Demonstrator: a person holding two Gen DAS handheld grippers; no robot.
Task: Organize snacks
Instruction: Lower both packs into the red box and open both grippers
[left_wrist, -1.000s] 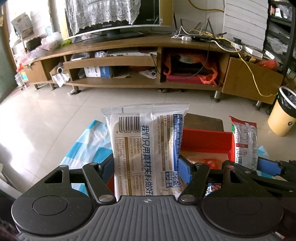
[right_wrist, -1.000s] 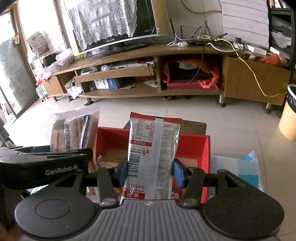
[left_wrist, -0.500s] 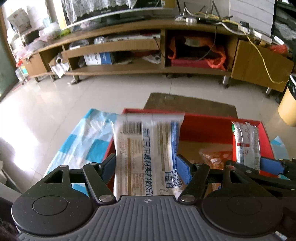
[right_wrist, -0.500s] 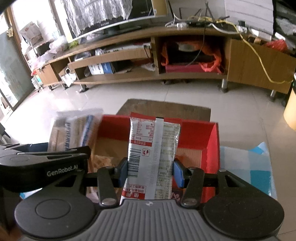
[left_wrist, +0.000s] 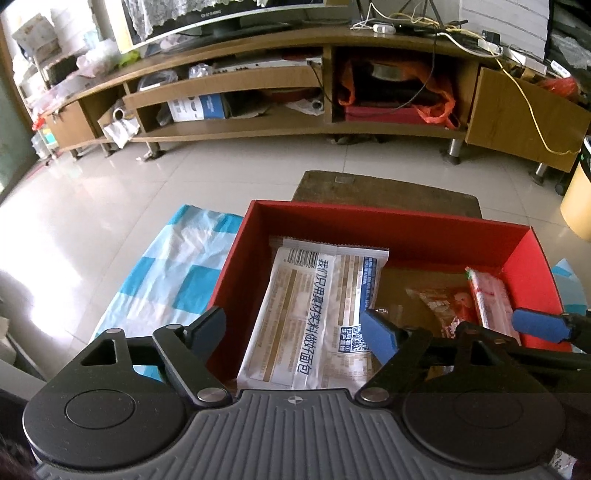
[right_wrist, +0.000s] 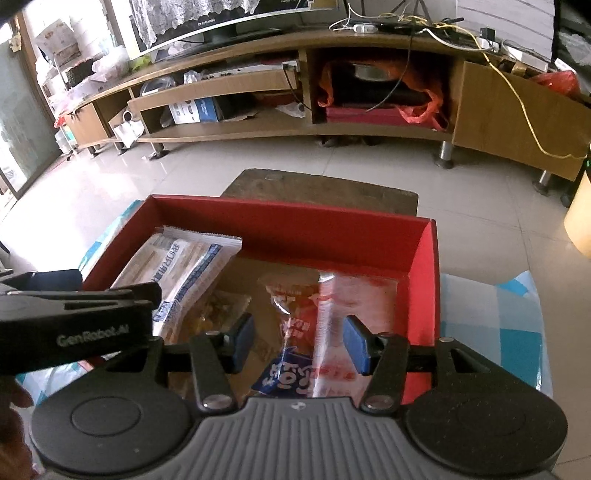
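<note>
A blue-and-white checked cloth (left_wrist: 173, 280) lies at the far left, and a red box (left_wrist: 388, 221) sits on it with its open top facing up. Inside the box, on the left side, lies a white bread packet (left_wrist: 314, 317), flat and slightly angled, printed with tan text panels, a barcode at its top edge, a QR code near the bottom and a blue strip down one side; the large blue Chinese lettering along it ends in characters that read as "bread". The left gripper (left_wrist: 295, 328) hovers over this packet with its jaws spread wide, touching nothing. Further right, on the brown cardboard floor of the box, lies a small orange-red snack bag (right_wrist: 295, 306), and against the right wall a red-and-white packet (right_wrist: 343, 325), blurred so that its print cannot be read. The right gripper (right_wrist: 301, 343) is over it, jaws apart, the packet loose between them. The side of the left gripper's body reads "GenRobot.AI".
</note>
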